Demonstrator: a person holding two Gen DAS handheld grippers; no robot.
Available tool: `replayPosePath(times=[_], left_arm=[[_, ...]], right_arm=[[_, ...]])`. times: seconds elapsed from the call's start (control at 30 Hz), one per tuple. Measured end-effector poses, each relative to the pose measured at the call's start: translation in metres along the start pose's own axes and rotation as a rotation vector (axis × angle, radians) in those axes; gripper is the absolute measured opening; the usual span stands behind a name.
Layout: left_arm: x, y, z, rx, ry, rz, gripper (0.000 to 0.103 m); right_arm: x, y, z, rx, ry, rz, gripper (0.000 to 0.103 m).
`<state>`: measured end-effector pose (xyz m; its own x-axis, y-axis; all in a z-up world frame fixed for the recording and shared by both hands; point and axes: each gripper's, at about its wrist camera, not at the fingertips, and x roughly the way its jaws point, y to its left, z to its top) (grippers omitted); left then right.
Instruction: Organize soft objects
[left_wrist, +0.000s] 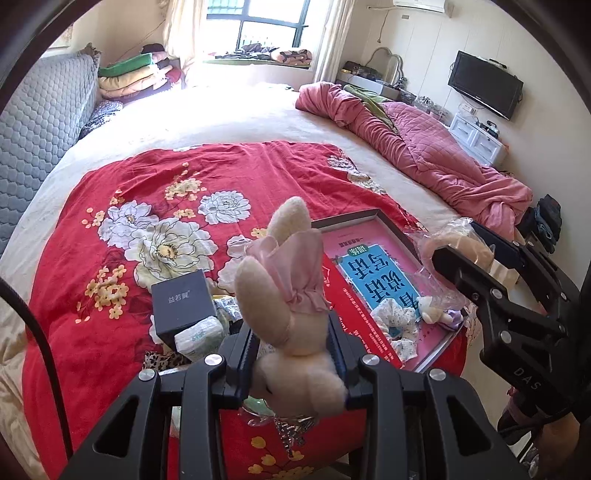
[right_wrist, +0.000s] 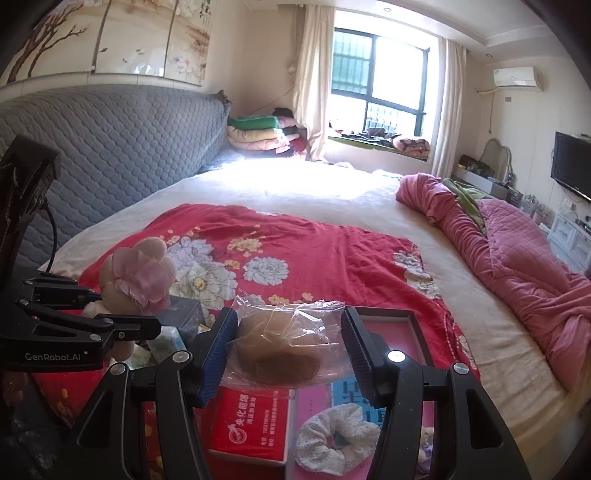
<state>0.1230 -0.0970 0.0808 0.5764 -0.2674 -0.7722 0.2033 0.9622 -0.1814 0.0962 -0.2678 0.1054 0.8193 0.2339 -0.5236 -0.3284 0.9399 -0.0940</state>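
Two soft things are held aloft at once — plush rabbit (left_wrist: 291, 291) clamped in the left gripper (left_wrist: 293, 343), bagged tan puff (right_wrist: 280, 350) pinched by the right gripper (right_wrist: 290, 350) — and a drop-off spot is needed next, probably the shallow box (left_wrist: 391, 218).

A red bedspread (left_wrist: 122, 173) printed with white and yellow flowers is seen on the cream bed (right_wrist: 295, 184). A beige plush rabbit (left_wrist: 291, 295) is dressed in pale pink. A white scrunchie (right_wrist: 332, 439) is dotted finely. A pink quilted blanket (right_wrist: 517, 258) and grey quilted headboard (right_wrist: 110, 129) are shown.
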Motion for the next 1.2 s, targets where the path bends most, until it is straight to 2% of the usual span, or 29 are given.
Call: replayPosePath(times=[0.4, 0.7, 0.97, 1.2], left_arm=[[0.019, -0.051, 0.015, 0.089, 0.021, -0.062, 0.035], [0.047, -0.098, 0.024, 0.178, 0.062, -0.107, 0.035], [0.087, -0.131, 0.025, 0.248, 0.139, -0.123, 0.035], [0.121, -0.142, 0.018, 0.260, 0.224, -0.120, 0.035]], right_arm=[[-0.021, -0.052, -0.008, 0.094, -0.014, -0.100, 0.060], [-0.032, -0.087, -0.025, 0.160, -0.001, -0.173, 0.060], [-0.032, -0.115, -0.045, 0.230, 0.022, -0.227, 0.060], [-0.023, -0.124, -0.067, 0.247, 0.075, -0.240, 0.060]])
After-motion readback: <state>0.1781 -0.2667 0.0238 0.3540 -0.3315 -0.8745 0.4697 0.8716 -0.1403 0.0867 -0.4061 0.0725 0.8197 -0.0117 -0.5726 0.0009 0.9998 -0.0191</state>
